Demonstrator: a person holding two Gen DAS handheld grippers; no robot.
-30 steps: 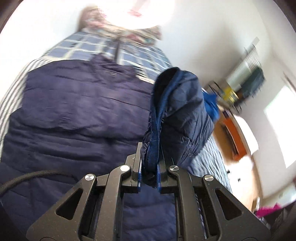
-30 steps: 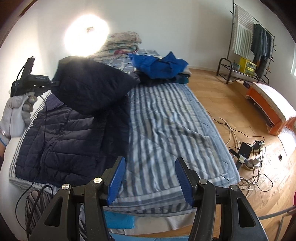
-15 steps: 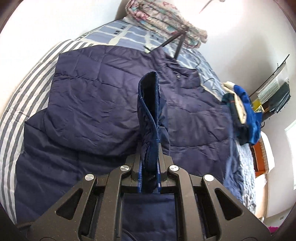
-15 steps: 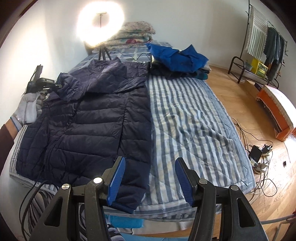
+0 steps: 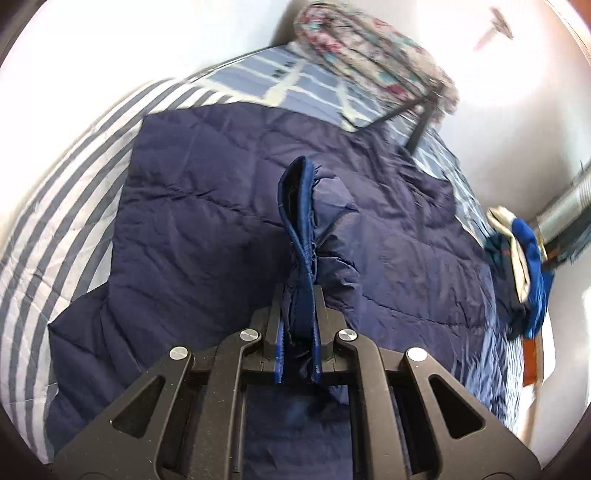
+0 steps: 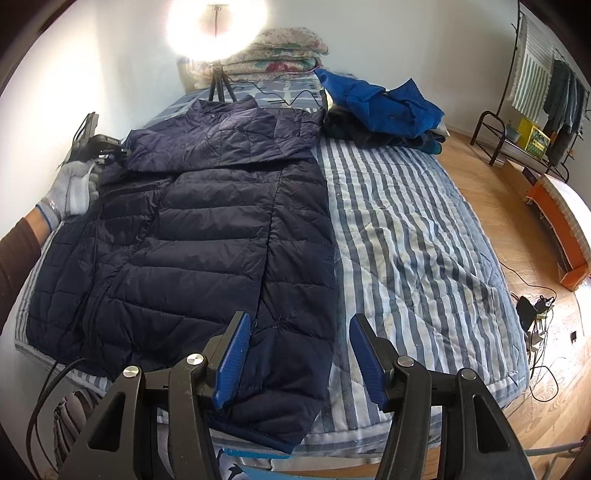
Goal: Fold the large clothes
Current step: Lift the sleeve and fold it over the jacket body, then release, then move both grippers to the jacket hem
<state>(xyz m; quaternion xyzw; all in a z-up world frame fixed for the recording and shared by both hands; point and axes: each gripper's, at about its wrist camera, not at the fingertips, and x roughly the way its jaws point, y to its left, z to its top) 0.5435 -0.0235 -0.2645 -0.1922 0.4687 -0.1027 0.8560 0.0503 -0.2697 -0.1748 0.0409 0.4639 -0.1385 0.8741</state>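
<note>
Across the left half of the bed (image 6: 424, 236), on its blue-and-white striped cover, a navy quilted jacket (image 6: 207, 229) lies spread flat, its collar towards the headboard end and its hem hanging a little over the near edge. One sleeve (image 6: 221, 147) is folded across the chest, running from the right shoulder to the left side of the jacket. At that left side the left gripper (image 5: 297, 354), held in a white-gloved hand (image 6: 79, 182), is clamped on the sleeve's cuff (image 5: 299, 229); the left wrist view shows the cuff pinched between the two blue pads and standing up from them, its bright blue lining showing along the edge. The right gripper (image 6: 301, 360) hovers over the near end of the bed above the jacket's hem, its jaws spread wide with nothing between them. Beyond the jacket, at the head of the bed, a ring light (image 6: 216, 27) on a tripod glares brightly, with a stack of folded floral bedding (image 6: 284, 50) just beside it. A heap of blue clothes (image 6: 384, 107) sits on the far right part of the bed, touching the jacket's shoulder area. On the wooden floor to the right, a clothes rack (image 6: 535, 92) stands against the wall and cables (image 6: 535, 321) trail near the bed's corner.
</note>
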